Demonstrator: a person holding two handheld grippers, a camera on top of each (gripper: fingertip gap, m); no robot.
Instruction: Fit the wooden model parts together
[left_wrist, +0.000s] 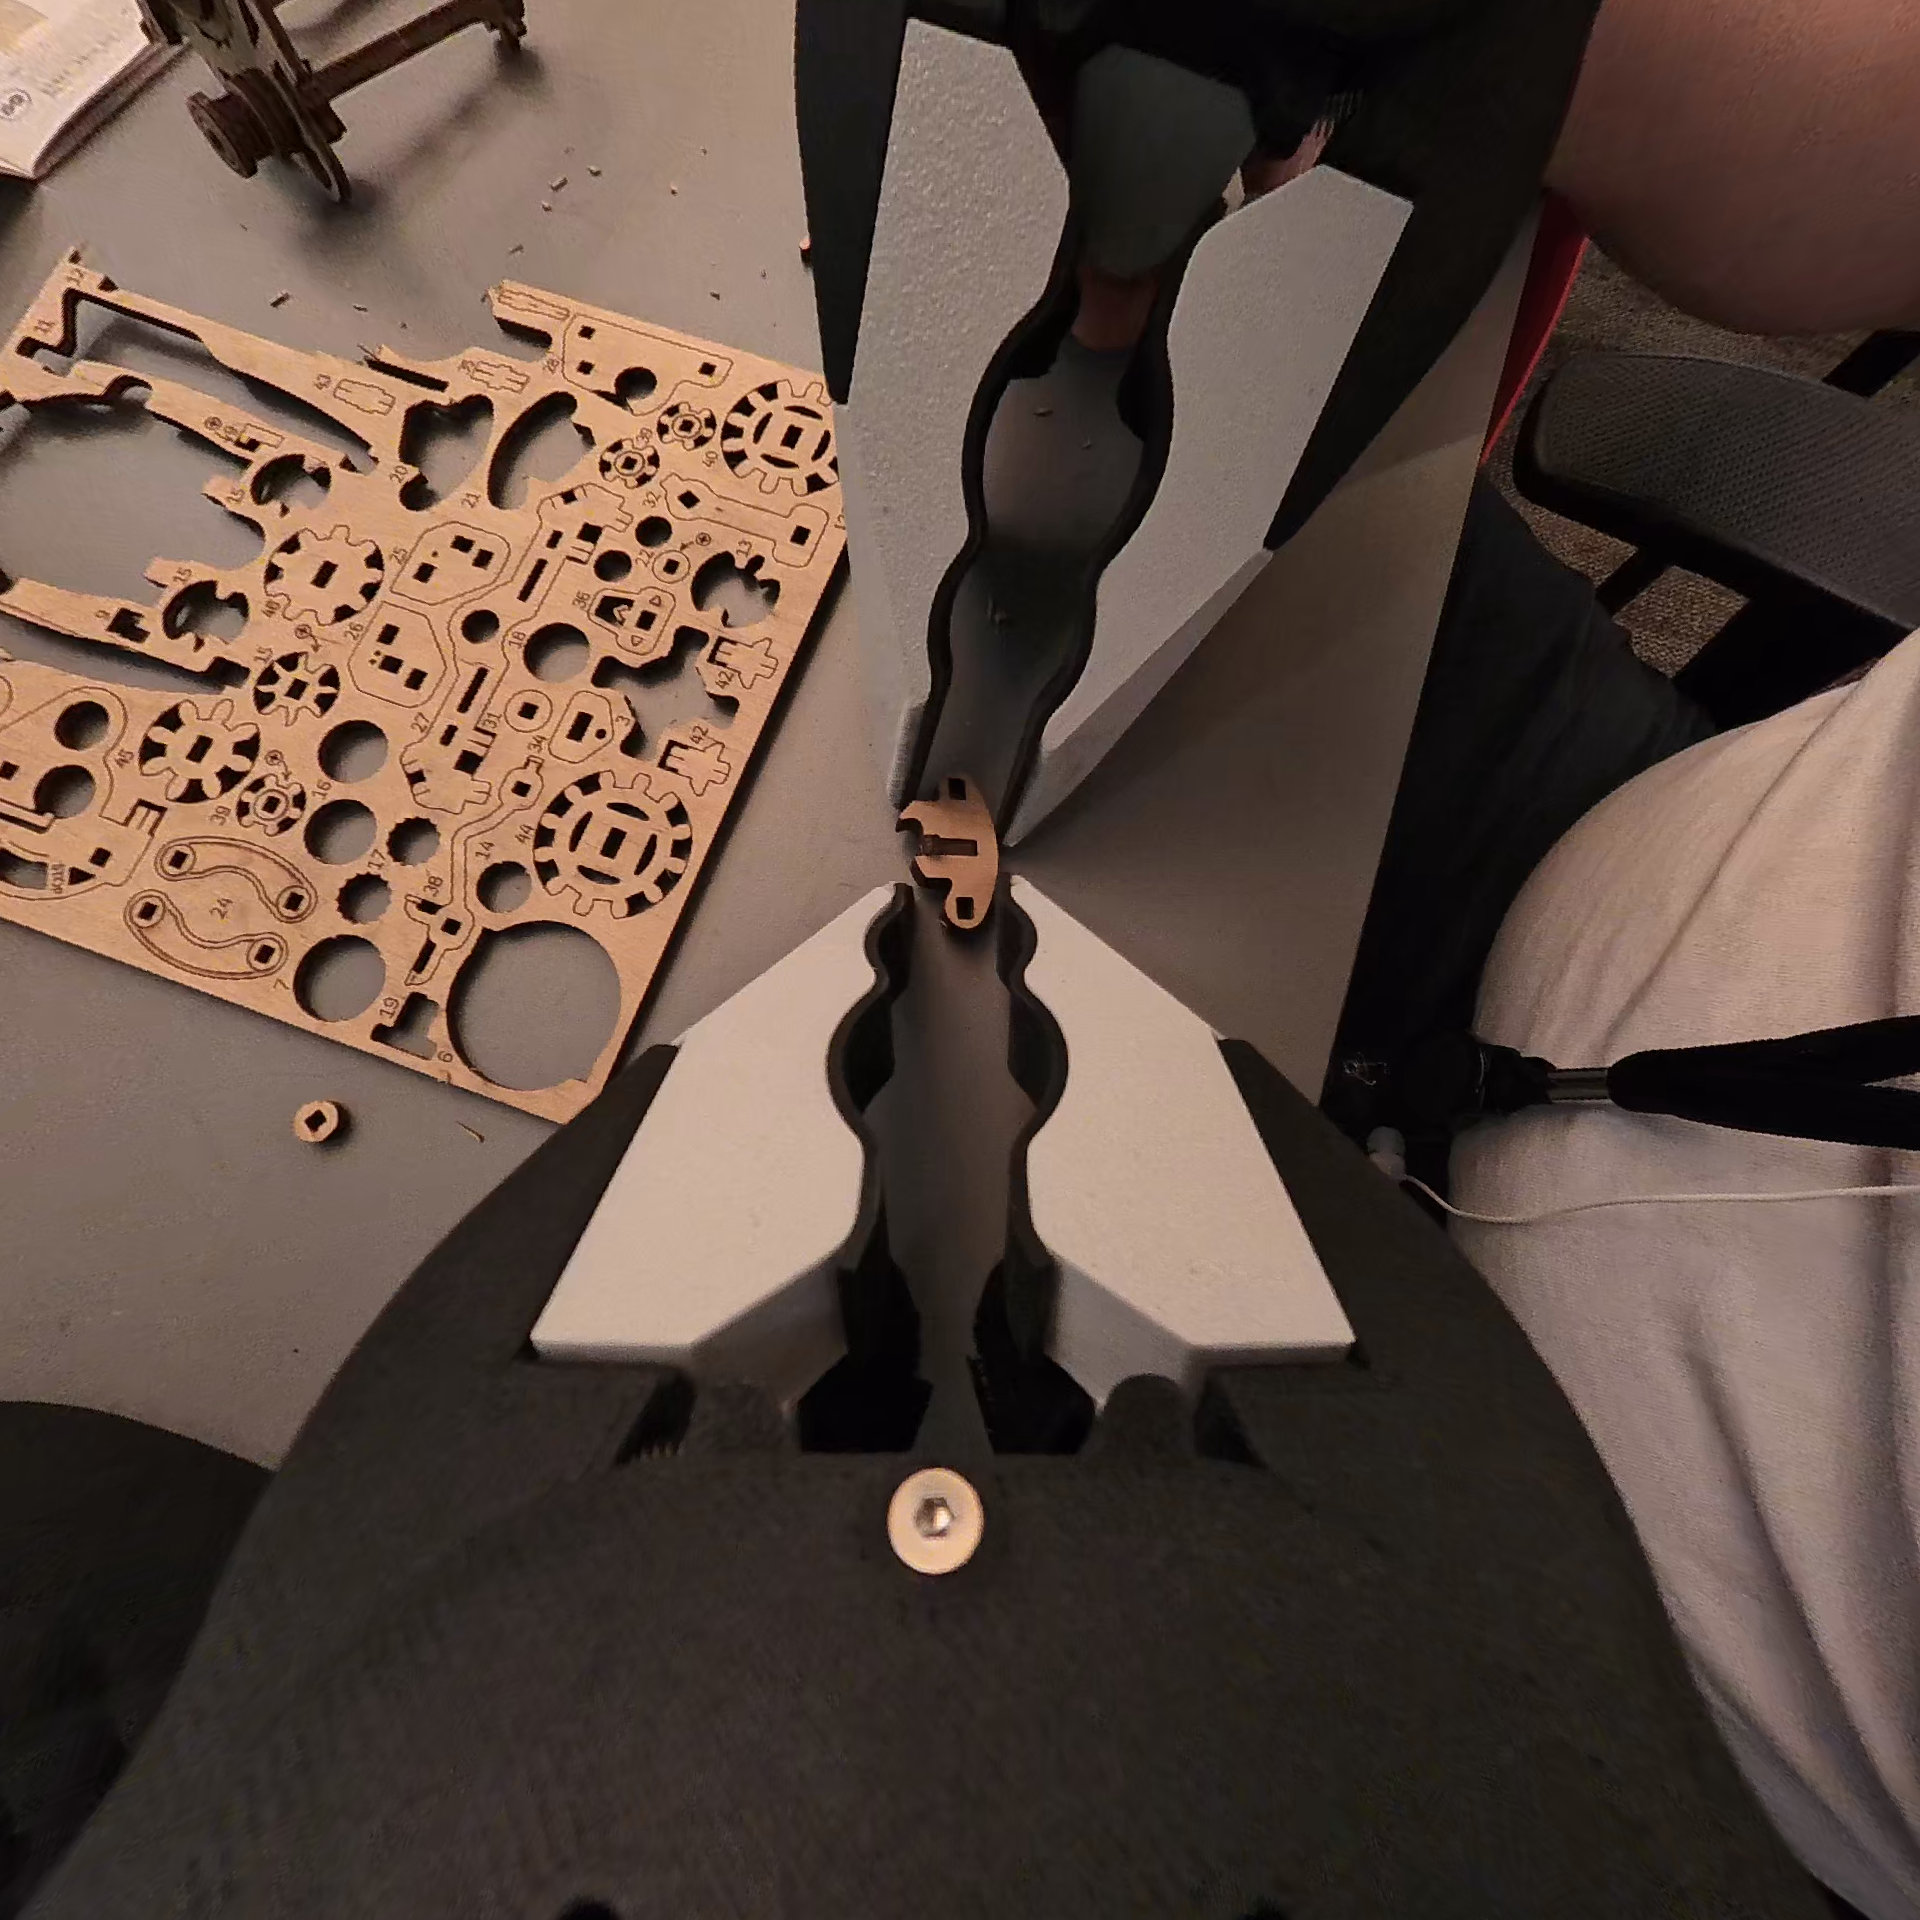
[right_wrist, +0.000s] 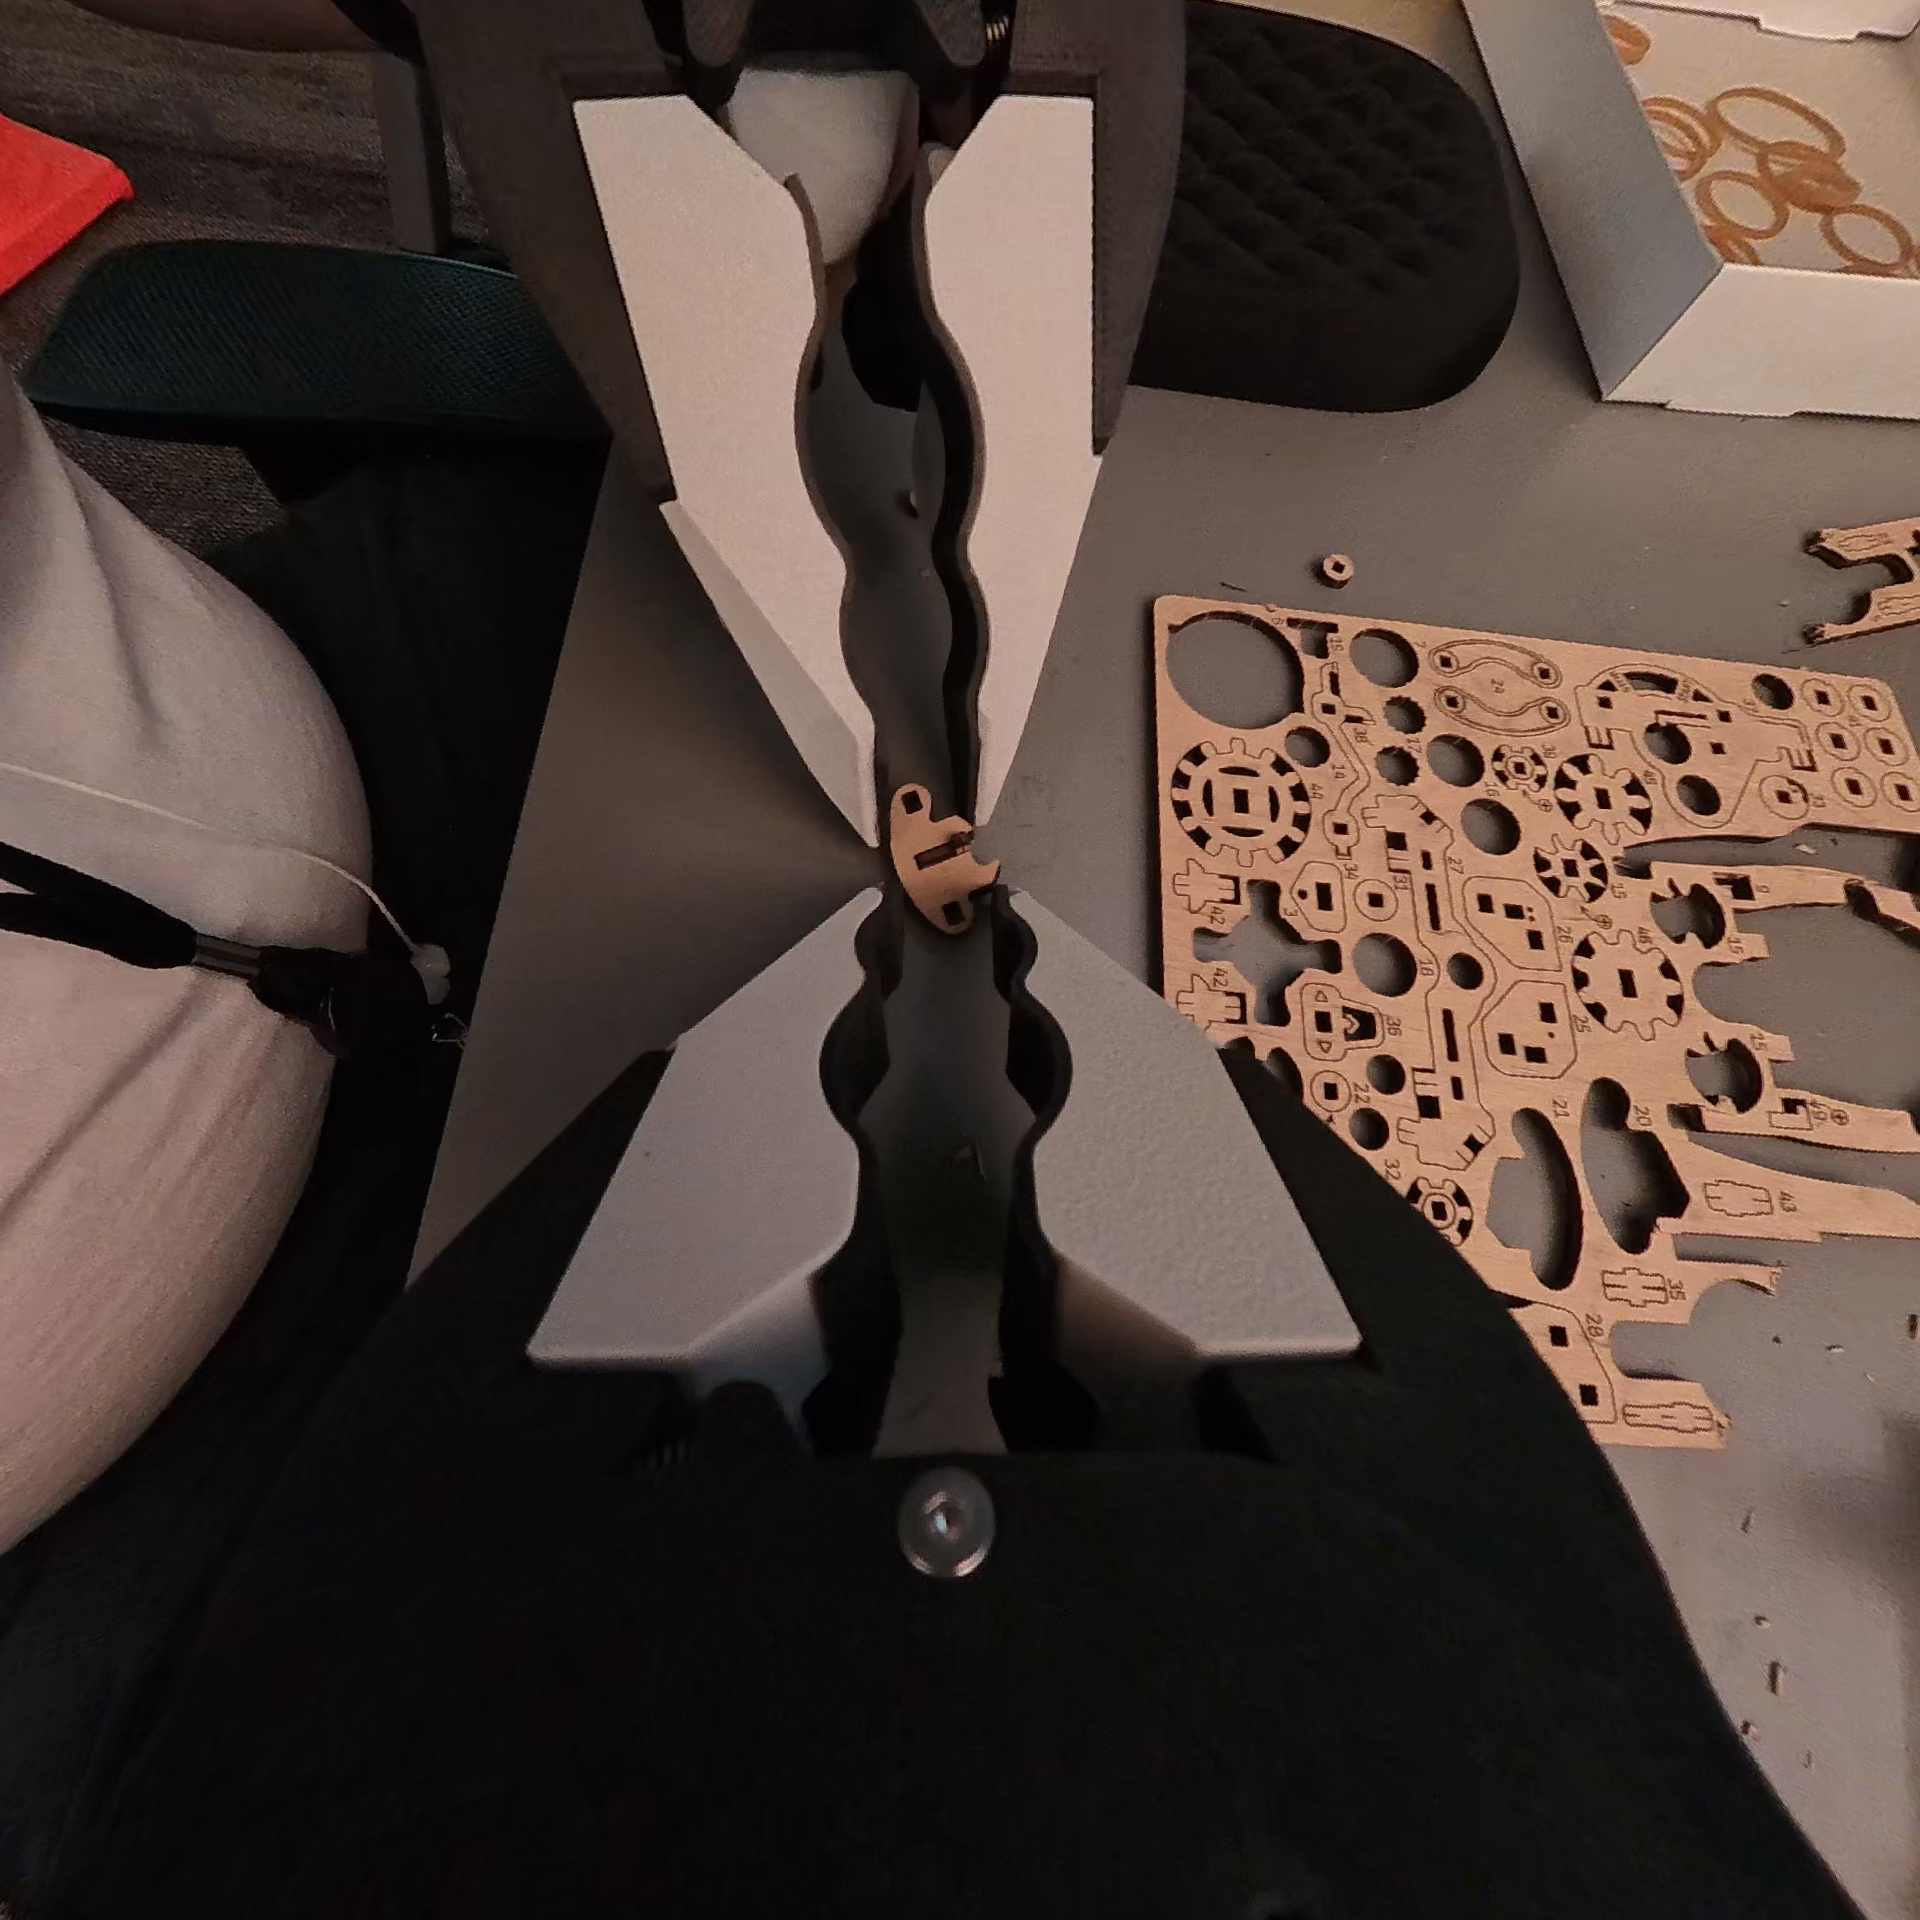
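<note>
The left gripper and the right gripper are meeting tip to tip above the grey bench, both pinching nearly closed on one small wooden piece with a thin dark pin through its slot. The laser-cut plywood sheet (many holes already punched out) is lying flat beside them.

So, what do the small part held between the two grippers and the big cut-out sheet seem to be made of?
Small part: thin pale plywood, it seems, matt, with dark burnt edges as from laser cutting. Cut-out sheet: the same light wood, flat, unvarnished, with dark cut lines and engraved marks.
</note>
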